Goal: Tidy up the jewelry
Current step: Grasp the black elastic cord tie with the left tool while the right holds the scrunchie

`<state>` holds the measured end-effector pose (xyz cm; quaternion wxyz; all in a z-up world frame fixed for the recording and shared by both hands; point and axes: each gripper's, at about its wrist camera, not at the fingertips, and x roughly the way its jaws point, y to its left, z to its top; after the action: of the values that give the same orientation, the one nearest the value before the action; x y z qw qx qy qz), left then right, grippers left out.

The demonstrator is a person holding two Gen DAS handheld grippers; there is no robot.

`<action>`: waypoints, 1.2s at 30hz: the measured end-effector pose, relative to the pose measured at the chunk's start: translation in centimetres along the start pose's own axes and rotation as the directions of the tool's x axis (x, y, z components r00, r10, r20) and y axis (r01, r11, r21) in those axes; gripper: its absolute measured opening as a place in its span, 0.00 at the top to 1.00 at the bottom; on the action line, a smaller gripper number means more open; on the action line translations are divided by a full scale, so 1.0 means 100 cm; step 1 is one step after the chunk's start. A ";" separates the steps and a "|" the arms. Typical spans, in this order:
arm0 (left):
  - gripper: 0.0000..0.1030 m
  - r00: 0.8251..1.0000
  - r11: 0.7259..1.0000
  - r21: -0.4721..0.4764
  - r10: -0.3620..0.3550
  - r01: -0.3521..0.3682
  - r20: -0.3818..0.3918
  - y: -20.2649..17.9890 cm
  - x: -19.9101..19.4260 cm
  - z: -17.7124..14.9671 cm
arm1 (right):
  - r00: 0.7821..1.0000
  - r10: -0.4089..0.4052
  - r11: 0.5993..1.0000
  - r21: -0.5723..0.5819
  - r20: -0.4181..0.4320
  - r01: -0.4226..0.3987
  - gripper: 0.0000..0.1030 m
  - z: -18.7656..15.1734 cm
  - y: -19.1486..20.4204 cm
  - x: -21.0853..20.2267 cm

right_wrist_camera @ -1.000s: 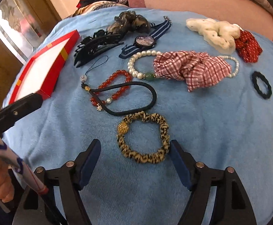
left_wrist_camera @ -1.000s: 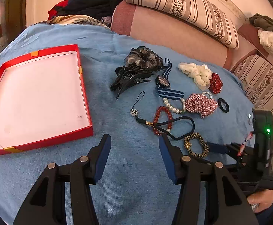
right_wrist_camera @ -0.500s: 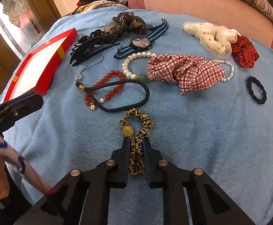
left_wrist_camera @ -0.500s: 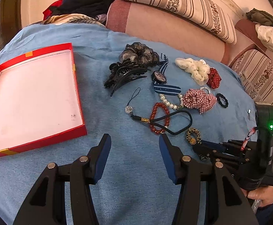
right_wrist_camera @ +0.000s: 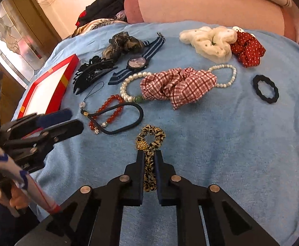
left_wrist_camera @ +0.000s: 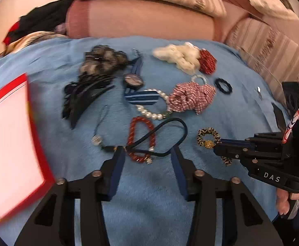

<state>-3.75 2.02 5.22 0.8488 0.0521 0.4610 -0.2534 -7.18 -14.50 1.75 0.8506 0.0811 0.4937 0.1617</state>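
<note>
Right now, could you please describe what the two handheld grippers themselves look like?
Both are matte black frames with silver rivets and dark blue finger pads. The right gripper carries a white "DAS" label and a red, white and blue tag. The left gripper has triangular cut-outs. Bare fingers hold each handle.

On the bedspread [right_wrist_camera: 231, 143], the box [right_wrist_camera: 57, 90] lies far left. The hair claw [right_wrist_camera: 92, 73] sits right of it, the watch [right_wrist_camera: 137, 63] beyond that. The bead bracelet [right_wrist_camera: 110, 110] and cord loop [right_wrist_camera: 129, 123] overlap before the pearl necklace [right_wrist_camera: 129, 86]. The hair tie [right_wrist_camera: 265, 89] lies far right.
</note>
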 end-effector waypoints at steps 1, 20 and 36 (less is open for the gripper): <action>0.61 1.000 0.999 0.032 0.007 -0.006 -0.007 -0.002 0.004 0.002 | 1.000 -0.001 1.000 0.002 -0.005 0.001 0.90 -0.001 0.000 0.001; 0.94 0.996 0.979 0.201 -0.024 0.041 -0.085 -0.019 0.045 0.010 | 0.999 0.017 0.999 0.040 -0.041 -0.015 0.90 -0.004 -0.010 0.010; 0.94 0.992 0.990 0.055 -0.128 0.127 0.014 -0.008 0.003 0.015 | 1.000 0.024 0.999 0.049 0.005 -0.024 0.90 -0.002 -0.010 -0.003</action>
<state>-2.85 0.75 5.92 0.8333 0.0430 0.4488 -0.3199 -7.28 -15.53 1.57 0.8475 0.1080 0.4945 0.1595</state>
